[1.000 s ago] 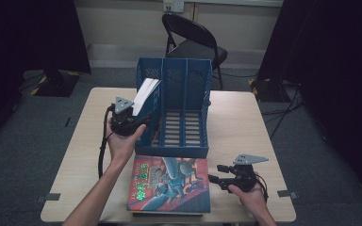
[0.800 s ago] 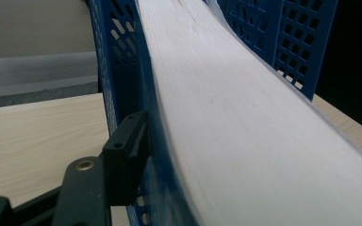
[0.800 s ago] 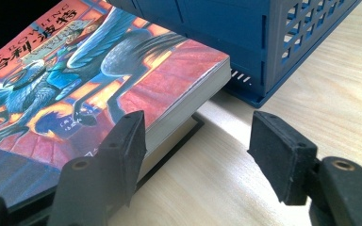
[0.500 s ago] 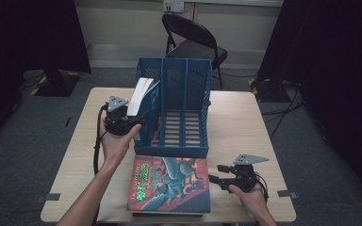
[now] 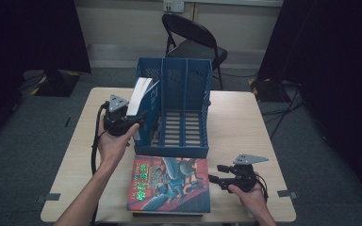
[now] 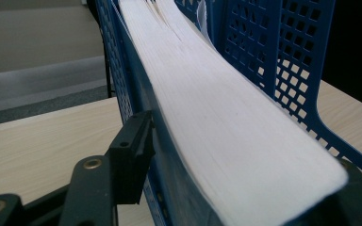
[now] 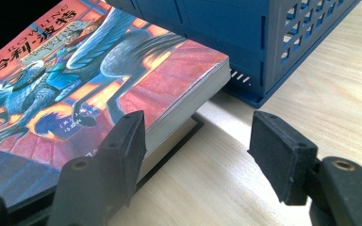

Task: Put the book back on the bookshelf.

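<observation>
A thick book with white page edges [image 5: 139,96] stands tilted in the leftmost slot of the blue file rack [image 5: 184,84]. My left gripper [image 5: 134,123] is at its lower end. In the left gripper view the book [image 6: 226,108] lies between the jaws of the left gripper [image 6: 245,174], which have just been closing on it. A colourful illustrated book [image 5: 169,183] lies flat in front of the rack. My right gripper [image 5: 214,180] rests at its right edge, open. In the right gripper view, the right gripper [image 7: 202,160] has one pad [image 7: 122,150] beside that book's corner [image 7: 122,70] and grips nothing.
A dark-covered book [image 7: 188,128] lies under the colourful one. The rack's middle and right slots [image 5: 181,125] hold nothing. A black folding chair [image 5: 193,37] stands behind the table. Bare tabletop [image 5: 245,127] lies to the right of the rack.
The left hand and the top of the tilted book have shifted slightly to the left. The right gripper has not moved.
</observation>
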